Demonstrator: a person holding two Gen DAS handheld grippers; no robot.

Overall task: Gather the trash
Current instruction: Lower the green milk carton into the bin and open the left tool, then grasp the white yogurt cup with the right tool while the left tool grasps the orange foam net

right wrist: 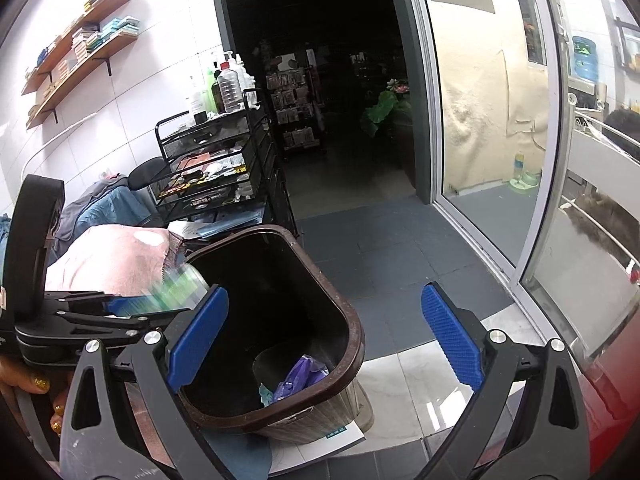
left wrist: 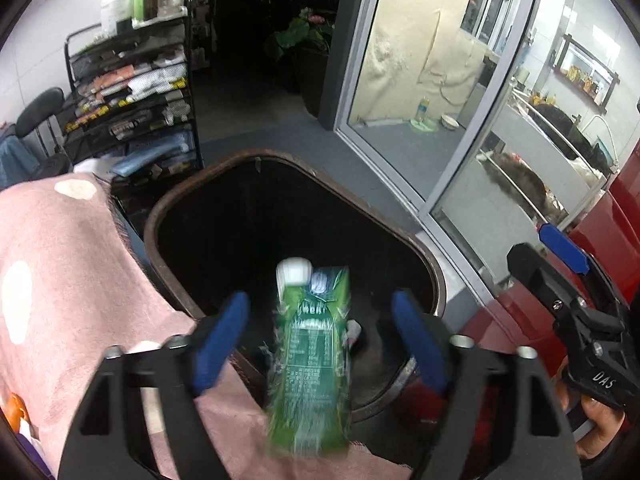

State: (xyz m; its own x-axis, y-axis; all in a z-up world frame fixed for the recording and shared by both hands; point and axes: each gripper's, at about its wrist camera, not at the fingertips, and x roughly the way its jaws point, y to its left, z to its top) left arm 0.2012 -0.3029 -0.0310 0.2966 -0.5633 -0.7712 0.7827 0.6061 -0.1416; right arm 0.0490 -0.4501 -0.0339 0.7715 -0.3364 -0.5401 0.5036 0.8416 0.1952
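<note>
A green drink carton with a white cap, streaked with blur, hangs over the mouth of the dark brown bin. It sits between the blue pads of my left gripper, which is open with a gap on each side of the carton. In the right wrist view the carton shows as a green smear at the bin's left rim. My right gripper is open and empty, above the bin's right side. A purple wrapper lies at the bottom of the bin.
A pink dotted cloth covers a surface left of the bin. Behind stands a black mesh cart with bottles on top. A glass sliding door and a red surface are on the right. White paper lies under the bin.
</note>
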